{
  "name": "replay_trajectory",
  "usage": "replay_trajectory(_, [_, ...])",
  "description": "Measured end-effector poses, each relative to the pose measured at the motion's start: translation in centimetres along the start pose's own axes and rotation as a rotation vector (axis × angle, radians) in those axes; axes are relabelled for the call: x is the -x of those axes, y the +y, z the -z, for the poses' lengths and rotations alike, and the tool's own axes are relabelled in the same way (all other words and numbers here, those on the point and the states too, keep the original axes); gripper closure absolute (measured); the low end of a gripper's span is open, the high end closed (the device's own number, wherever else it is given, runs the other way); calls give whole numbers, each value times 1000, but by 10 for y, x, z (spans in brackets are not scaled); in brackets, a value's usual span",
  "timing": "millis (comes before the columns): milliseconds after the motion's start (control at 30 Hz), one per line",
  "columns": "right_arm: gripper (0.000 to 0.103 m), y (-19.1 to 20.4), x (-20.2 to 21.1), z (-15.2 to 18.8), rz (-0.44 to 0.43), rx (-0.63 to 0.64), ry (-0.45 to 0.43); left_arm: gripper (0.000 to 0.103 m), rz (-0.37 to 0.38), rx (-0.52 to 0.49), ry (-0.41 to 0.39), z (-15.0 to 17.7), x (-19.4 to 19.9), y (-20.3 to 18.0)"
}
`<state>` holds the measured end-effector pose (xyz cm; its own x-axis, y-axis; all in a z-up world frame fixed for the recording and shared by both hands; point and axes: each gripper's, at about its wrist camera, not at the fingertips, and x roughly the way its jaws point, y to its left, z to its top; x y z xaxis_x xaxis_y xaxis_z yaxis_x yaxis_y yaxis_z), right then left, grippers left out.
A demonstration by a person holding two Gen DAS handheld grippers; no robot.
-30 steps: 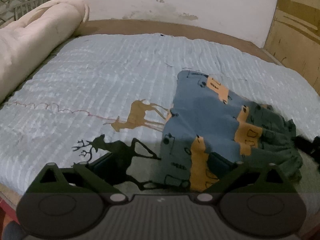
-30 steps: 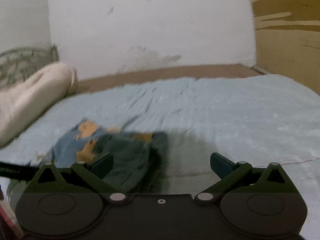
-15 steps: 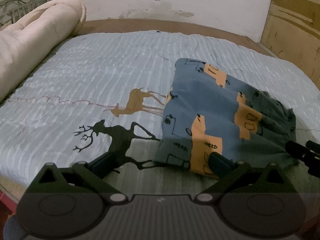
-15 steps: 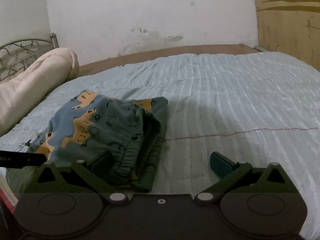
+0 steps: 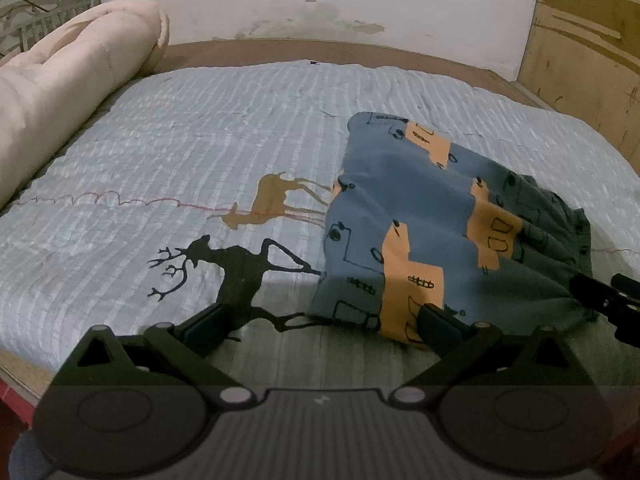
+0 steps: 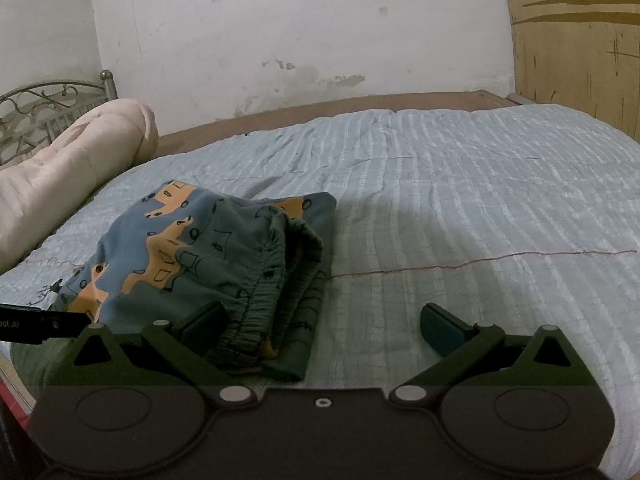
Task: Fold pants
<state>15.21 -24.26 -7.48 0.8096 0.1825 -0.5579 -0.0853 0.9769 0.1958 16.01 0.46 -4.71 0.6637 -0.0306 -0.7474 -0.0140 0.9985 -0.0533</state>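
Note:
The pants (image 5: pixel 420 216) lie folded into a compact bundle on the pale blue bedspread (image 5: pixel 200 140); they are blue and grey-green with orange car prints. In the right wrist view the pants (image 6: pixel 208 248) show their gathered waistband at the near right side. My left gripper (image 5: pixel 324 320) is open just in front of the bundle's near edge, holding nothing. My right gripper (image 6: pixel 324 320) is open too, its left finger beside the waistband and the right finger over bare bedspread. The right gripper's tip (image 5: pixel 604 300) shows at the right edge of the left wrist view.
A rolled cream quilt (image 5: pixel 68 76) lies along the bed's left side by a metal headboard (image 6: pixel 44 108). A white wall (image 6: pixel 300 28) and a wooden panel (image 6: pixel 576 40) stand behind the bed. Deer prints (image 5: pixel 240 264) mark the bedspread left of the pants.
Both grippers have pulled back from the pants and steadied; the right wrist view was blurred and close a second ago and now shows the whole folded bundle. The pants lie still.

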Motion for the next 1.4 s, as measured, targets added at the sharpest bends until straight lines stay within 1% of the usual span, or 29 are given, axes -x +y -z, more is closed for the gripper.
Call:
replay_trajectory(267, [1, 0, 1, 6, -3, 7, -25, 1, -2, -7, -7, 3, 0, 0])
replay_trajectory(467, [1, 4, 5, 17, -3, 26, -81, 1, -14, -26, -44, 16, 7, -3])
replay_trajectory(567, [1, 3, 11, 13, -18, 8, -87, 1, -8, -44, -35, 18, 14, -3])
replay_trajectory(667, [1, -1, 16, 3, -15, -28, -117, 1, 4, -20, -23, 11, 19, -2])
replay_trajectory(700, [1, -3, 15, 1, -3, -38, -118, 1, 1, -9, -17, 10, 18, -2])
replay_trajectory(767, [1, -6, 10, 0, 36, -54, -87, 1, -19, -7, 3, 11, 15, -4])
replay_trajectory(800, [1, -7, 7, 2, 53, -61, -62, 1, -35, -25, 4, 14, 13, -7])
replay_trajectory(833, [1, -9, 6, 5, 50, -69, -55, 1, -48, -43, -7, 17, 14, -10])
replay_trajectory(900, [1, -10, 10, 11, 48, -69, -76, 1, -76, -81, -21, 24, 16, -17])
replay_trajectory(967, [1, -9, 13, 15, 54, -53, -85, 1, -89, -93, -30, 28, 19, -20])
replay_trajectory(1167, [1, -7, 21, 23, 70, -16, -79, 1, -99, -78, -23, 29, 24, -23])
replay_trajectory(1300, [1, -2, 24, 30, 97, 39, -72, 1, -103, -70, -34, 33, 27, -20])
replay_trajectory(1400, [1, 2, 28, 35, 107, 53, -76, 1, -100, -66, -40, 36, 29, -18])
